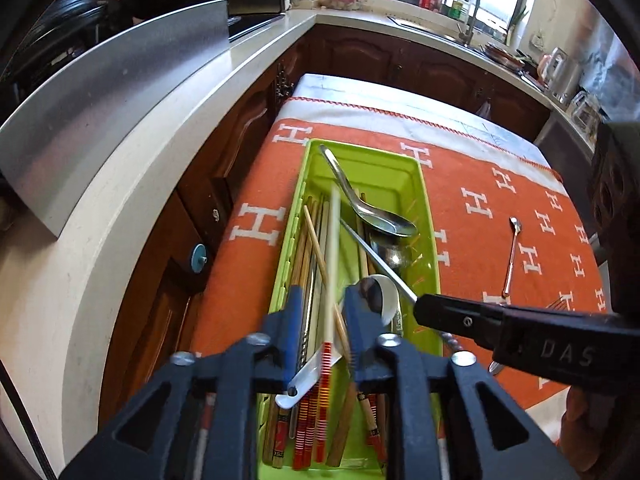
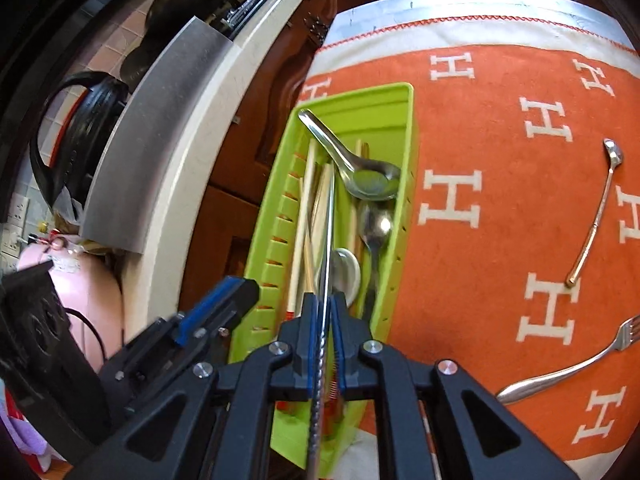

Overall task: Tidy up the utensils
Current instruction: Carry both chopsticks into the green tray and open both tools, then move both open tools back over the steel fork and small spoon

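Note:
A green utensil tray lies on the orange cloth and holds chopsticks, metal spoons and a white spoon. My left gripper is open above the tray's near end; a blurred white chopstick with a red-striped end is between its fingers, loose. My right gripper is shut on a thin metal chopstick that points into the tray; it shows in the left wrist view. A small long-handled spoon and a fork lie on the cloth to the right.
The table with the orange H-patterned cloth stands beside a white counter with dark wooden cabinets. A steel panel, pans and a sink with a tap are further back.

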`<state>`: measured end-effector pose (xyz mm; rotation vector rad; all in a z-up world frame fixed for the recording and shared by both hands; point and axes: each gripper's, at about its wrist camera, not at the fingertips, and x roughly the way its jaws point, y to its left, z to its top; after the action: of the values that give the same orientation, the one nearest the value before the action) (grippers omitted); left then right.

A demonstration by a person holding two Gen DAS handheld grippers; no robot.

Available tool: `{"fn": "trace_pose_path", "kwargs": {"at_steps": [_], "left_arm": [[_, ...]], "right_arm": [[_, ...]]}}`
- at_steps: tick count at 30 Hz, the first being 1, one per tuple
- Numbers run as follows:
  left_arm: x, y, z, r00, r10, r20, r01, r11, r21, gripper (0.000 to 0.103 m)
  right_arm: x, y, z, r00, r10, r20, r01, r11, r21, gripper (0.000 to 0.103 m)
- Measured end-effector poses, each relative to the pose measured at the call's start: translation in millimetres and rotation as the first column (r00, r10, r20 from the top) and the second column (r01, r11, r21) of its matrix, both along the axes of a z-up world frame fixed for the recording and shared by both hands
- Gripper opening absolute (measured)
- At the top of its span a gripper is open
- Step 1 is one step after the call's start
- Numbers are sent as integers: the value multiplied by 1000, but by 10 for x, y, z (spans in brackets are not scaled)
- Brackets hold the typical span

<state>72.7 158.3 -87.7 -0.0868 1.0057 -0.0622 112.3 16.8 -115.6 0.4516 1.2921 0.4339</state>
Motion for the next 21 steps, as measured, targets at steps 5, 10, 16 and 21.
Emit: {"fn": "trace_pose_path", "kwargs": {"at_steps": [5, 10, 16, 21], "left_arm": [[-38, 7, 94, 999, 29, 25, -29, 1000, 10, 54], [-70, -19, 123, 999, 32, 26, -32, 999, 12, 54], [-83, -51, 111, 999, 46, 14, -47, 999, 10, 62], [-97, -163, 97, 999, 33, 5, -33, 999, 6, 63]], "right_arm": [[-64, -72, 53, 999, 2, 33, -1, 1000, -15, 9], [-107, -144, 72, 999, 2, 41, -1, 1000, -16, 9], [-202, -224, 116, 996, 23, 86, -18, 998, -61, 9], [-264, -413, 115, 994, 15, 105, -7, 997, -77, 9]]}}
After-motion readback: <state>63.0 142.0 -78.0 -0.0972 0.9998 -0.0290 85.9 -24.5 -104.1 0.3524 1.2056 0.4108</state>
